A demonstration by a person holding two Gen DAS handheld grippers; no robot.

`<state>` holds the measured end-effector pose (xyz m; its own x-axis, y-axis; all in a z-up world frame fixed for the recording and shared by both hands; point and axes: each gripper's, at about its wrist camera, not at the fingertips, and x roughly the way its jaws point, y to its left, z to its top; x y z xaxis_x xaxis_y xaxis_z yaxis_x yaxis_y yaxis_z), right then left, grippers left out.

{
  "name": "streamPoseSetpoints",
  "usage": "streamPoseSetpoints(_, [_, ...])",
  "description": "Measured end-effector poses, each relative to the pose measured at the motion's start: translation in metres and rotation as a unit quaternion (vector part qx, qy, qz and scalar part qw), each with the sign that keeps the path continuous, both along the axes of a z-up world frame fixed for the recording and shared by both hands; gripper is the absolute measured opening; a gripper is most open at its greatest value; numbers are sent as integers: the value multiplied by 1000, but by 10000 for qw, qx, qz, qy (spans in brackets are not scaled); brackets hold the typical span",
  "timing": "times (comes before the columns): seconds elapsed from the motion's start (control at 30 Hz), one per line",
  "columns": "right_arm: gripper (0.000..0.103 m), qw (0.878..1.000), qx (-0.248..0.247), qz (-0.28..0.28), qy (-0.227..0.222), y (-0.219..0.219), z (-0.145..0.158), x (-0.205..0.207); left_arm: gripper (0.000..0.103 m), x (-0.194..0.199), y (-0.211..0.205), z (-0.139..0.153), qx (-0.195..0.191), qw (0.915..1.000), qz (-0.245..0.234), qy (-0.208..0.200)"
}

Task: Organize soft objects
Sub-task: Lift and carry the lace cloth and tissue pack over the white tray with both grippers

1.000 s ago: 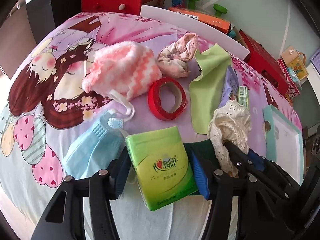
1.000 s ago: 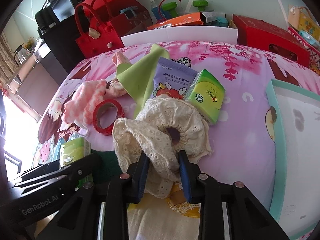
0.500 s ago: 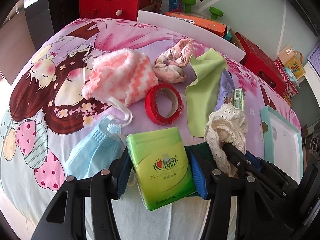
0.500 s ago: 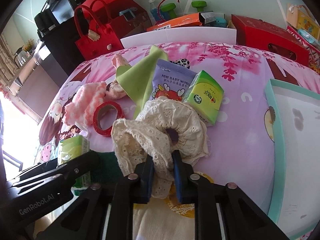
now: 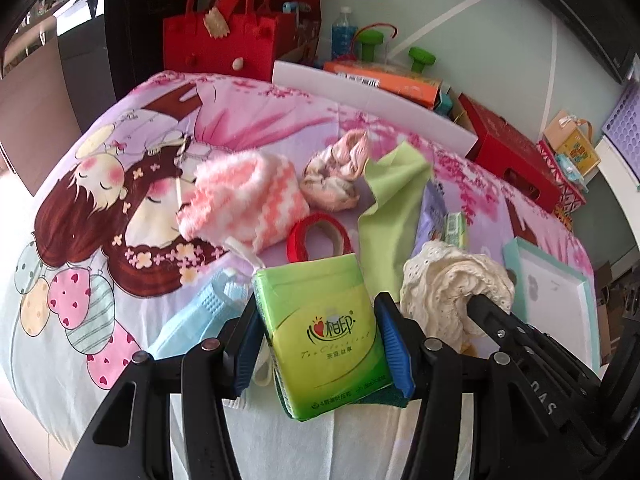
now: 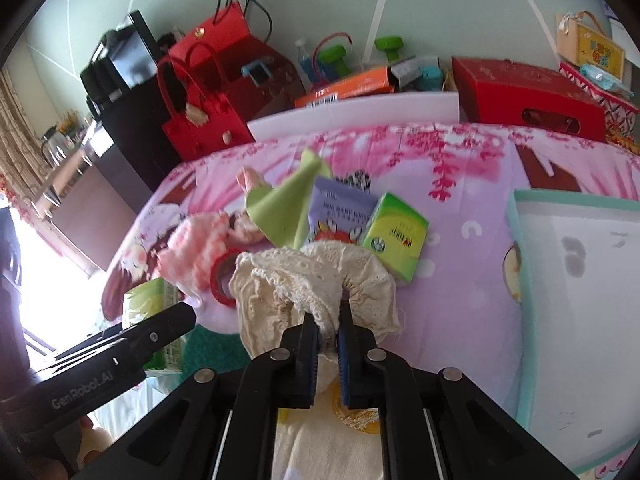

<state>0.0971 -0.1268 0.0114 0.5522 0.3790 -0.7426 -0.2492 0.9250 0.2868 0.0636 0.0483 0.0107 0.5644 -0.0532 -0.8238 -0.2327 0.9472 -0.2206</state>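
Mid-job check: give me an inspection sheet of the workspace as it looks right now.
Surface: cartoon-print bedsheet, pink and lilac.
Job's things: green tissue pack; cream lace scrunchie; pink fuzzy sock; pink scrunchie; green cloth; blue face mask; baby wipes pack; second tissue pack.
Clutter: red tape roll; teal-rimmed tray.
Grippers: left gripper clamps the green tissue pack; right gripper pinches the cream lace scrunchie.
Cables: black cords on the wall.
Surroundings: red felt bag, red box, water bottle.
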Motion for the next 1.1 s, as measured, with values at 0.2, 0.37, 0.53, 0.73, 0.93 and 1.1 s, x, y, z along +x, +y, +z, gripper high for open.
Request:
streamPoseSetpoints(0.2, [9, 9988, 194, -203, -410, -14, 28, -10, 56, -10, -1, 24, 11, 9989, 26, -459])
streamPoseSetpoints(0.37, [9, 9959, 336, -405, -740, -32, 50, -18, 56, -14, -10, 39, -30, 9969, -116, -774])
streamPoseSetpoints(0.53, [9, 9914, 417, -655, -1049, -53, 72, -27, 56, -15, -19, 46, -23, 9953, -275, -926])
streamPoseSetpoints(0.73, [9, 9874, 313, -992, -1196, -76, 81, -29, 56, -11, -34, 47, 29, 9948, -466, -902])
streamPoseSetpoints(0.93, [9, 9823, 278, -1473, -1127, -114, 76, -26, 56, -5, -68, 48, 89, 9929, -895, -783])
streamPoseSetpoints(1.1, [9, 9731, 301, -2077, -948, -161, 65, -24, 56, 3, -102, 48, 94, 9887, -1348, -652])
